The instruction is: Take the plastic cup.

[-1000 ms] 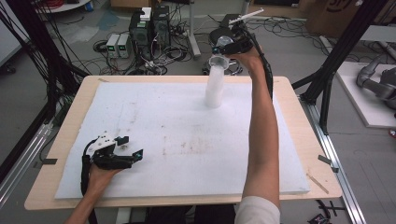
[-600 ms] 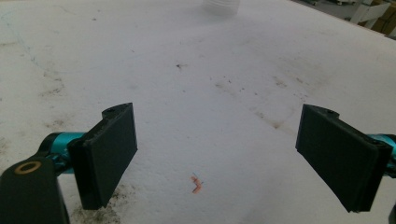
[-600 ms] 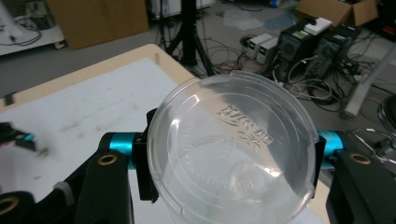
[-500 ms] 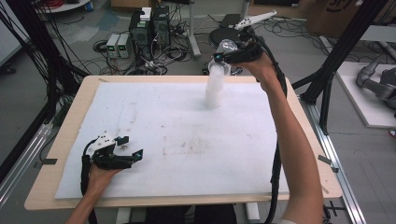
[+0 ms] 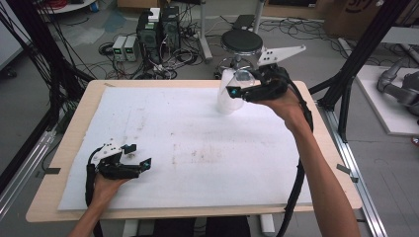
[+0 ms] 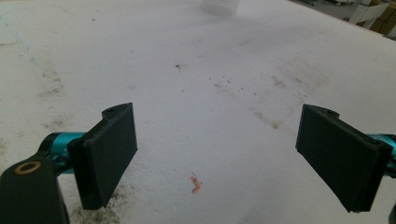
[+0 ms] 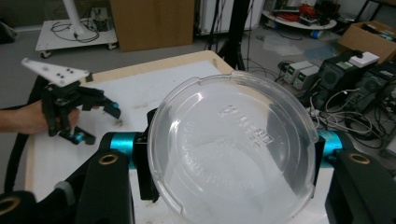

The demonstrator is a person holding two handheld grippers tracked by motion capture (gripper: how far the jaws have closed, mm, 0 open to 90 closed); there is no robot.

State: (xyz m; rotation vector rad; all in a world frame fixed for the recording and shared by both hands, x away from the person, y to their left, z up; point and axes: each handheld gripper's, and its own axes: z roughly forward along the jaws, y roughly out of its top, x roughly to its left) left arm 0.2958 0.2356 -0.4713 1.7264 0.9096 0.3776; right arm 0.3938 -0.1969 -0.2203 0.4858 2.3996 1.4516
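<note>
**High view: one clear tub at the far edge, gripped at its lid by the right claw**

A tall, translucent white plastic tub (image 5: 227,102) with a round clear lid sits at the far side of the table, right of the middle. In the left gripper view its base (image 6: 219,5) rests on the board. Its long axis runs up from the board, roughly upright; whether it leans slightly cannot be told.

The right gripper (image 5: 233,90) comes at the tub from the right, and its two black jaws are clamped on opposite sides of the lid's rim. In the right gripper view the lid (image 7: 233,149) sits squarely between them, its embossed face turned to the camera. The tub therefore lies straight ahead of this claw and is already in its grip, so any coming lift or carry depends on that pinch at the top staying firm.

The left gripper (image 5: 139,154) rests low at the near left, well away from the tub. Its jaws are wide apart with nothing between them, and they point across the board toward the tub. The right hand is plainly the nearer one.

Count:
- one tub
- one lid
- two grippers
- one stained white foam board (image 5: 197,148)
- one pale wooden table (image 5: 74,129) beneath the board
</note>
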